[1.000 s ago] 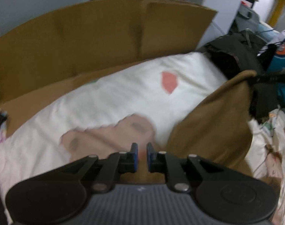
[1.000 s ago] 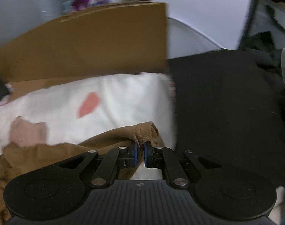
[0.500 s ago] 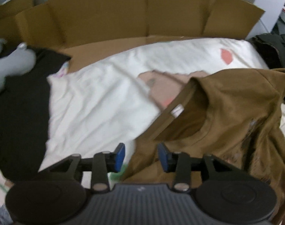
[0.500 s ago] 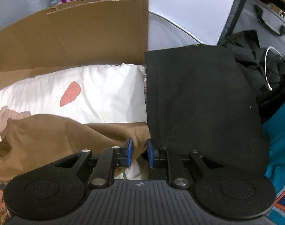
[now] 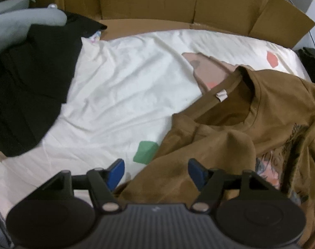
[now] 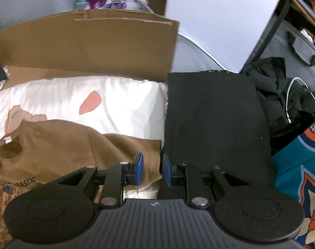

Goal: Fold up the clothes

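Observation:
A brown T-shirt (image 5: 250,128) with a printed front lies crumpled on the white patterned sheet (image 5: 126,91), its collar and white label facing up. My left gripper (image 5: 156,172) is wide open just above the shirt's near sleeve, holding nothing. In the right wrist view the same shirt (image 6: 78,145) lies at the left. My right gripper (image 6: 152,171) is open with a narrow gap, over the shirt's right edge beside a folded black garment (image 6: 215,124); nothing is between its pads.
A brown cardboard wall (image 5: 178,2) stands behind the sheet. A black garment (image 5: 31,78) and a grey plush toy (image 5: 18,20) lie at the left. At the right are a dark clothes pile with a white cable (image 6: 290,103) and a teal patterned cloth (image 6: 302,176).
Both grippers have let go of the brown shirt, which dropped onto the sheet. The left gripper opened wide and pulled back; the right opened a little.

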`<state>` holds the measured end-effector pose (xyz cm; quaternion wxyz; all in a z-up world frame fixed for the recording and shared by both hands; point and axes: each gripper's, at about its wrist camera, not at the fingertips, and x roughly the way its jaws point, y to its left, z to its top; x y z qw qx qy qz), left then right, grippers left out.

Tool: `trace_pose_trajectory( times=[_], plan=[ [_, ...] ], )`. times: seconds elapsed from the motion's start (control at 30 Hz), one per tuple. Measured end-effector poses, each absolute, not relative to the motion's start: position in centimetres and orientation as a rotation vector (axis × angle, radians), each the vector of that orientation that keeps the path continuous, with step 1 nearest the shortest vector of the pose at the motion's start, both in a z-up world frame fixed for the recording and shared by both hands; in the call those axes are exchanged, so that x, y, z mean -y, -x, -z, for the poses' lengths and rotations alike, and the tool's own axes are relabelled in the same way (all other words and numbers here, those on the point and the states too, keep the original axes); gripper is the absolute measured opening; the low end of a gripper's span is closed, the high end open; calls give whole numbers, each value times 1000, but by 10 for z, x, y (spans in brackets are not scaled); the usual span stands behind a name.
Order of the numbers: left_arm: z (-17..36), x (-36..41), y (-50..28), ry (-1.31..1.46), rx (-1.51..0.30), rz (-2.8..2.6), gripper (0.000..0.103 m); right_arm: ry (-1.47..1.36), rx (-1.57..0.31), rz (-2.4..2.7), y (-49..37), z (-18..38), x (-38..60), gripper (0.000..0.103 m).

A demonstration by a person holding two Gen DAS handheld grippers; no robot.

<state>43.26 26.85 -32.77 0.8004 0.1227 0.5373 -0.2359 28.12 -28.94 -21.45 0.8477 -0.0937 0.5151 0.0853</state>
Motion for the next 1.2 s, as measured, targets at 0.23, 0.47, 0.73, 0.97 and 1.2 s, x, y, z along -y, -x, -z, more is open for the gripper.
trace_pose_trajectory(
  times=[0.23,0.47,0.73,0.97,1.2],
  plan=[
    [328,-243,-431,-203,-1120,562,70,255,-1090,-232,-284,192,269,28],
    [329,-201,-418,-228,-1113,628,73,247,-1144,-283,-281,184,255,30],
    [353,-179,-403,-364,-1169,594,38,204,-1236,-297,-279,197,240,38],
    [319,-221,-389,-302,-1114,561,8,205,-1258,-295,-269,213,229,38],
    [283,-277,-361,-218,-1059,467,8,215,-1239,-355,-264,202,203,38]
  ],
)
